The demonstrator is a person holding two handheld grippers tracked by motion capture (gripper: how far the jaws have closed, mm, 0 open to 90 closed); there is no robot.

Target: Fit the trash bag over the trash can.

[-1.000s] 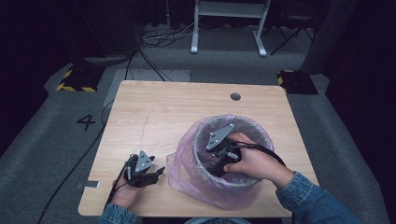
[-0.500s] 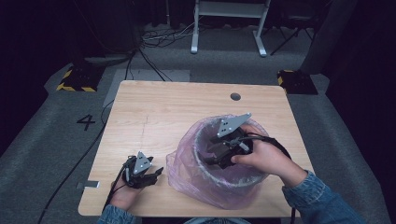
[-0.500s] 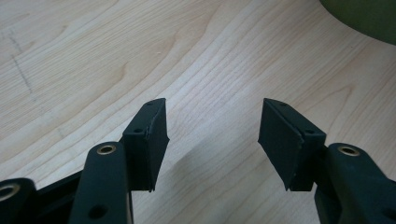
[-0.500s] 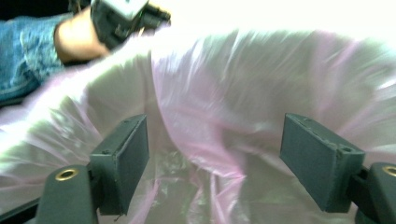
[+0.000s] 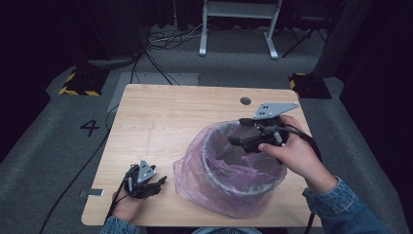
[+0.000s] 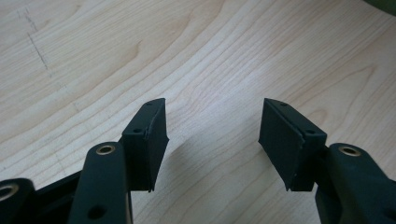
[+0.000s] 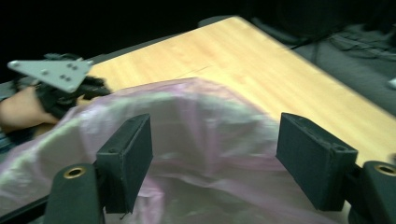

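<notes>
Pink bag liner drapes the grey bin on the counter; right tongs, just narrowing, hover empty above its rim, left tongs gape empty. Loose film could slip inward.

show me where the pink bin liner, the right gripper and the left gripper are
pink bin liner (image 5: 195,187): high view, loose plastic draped over the near-left side.
right gripper (image 5: 234,142): high view, between its jaw tips above the bin.
left gripper (image 5: 160,183): high view, between its jaw tips.
</notes>
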